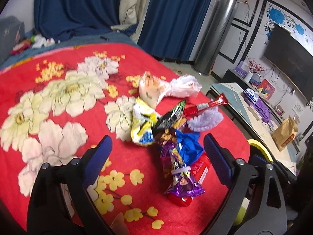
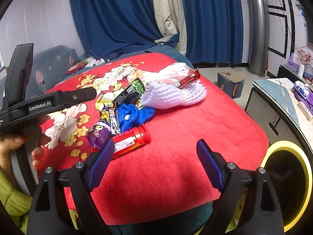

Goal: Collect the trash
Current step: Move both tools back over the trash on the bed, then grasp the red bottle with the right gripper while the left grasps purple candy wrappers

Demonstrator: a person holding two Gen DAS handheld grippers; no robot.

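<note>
A pile of trash lies on a red flowered blanket (image 1: 58, 101): a red bottle (image 2: 131, 141), a purple wrapper (image 1: 182, 184), a crumpled blue bag (image 1: 188, 143), a black and green wrapper (image 1: 172, 115), a yellow wrapper (image 1: 142, 125), a white foam net (image 2: 172, 96), a red stick wrapper (image 1: 207, 104) and a white plastic bag (image 1: 156, 90). My left gripper (image 1: 157, 137) hovers open over the near end of the pile, its pads clear of it. My right gripper (image 2: 155, 143) is open above bare blanket, just right of the red bottle.
A bin with a yellow rim (image 2: 283, 144) stands at the bed's right edge. Beyond it are a low table (image 2: 273, 90), a silver tower (image 2: 258, 29) and a small blue box (image 2: 230, 82) on the floor. A hand (image 2: 37, 148) in a green sleeve holds the left gripper.
</note>
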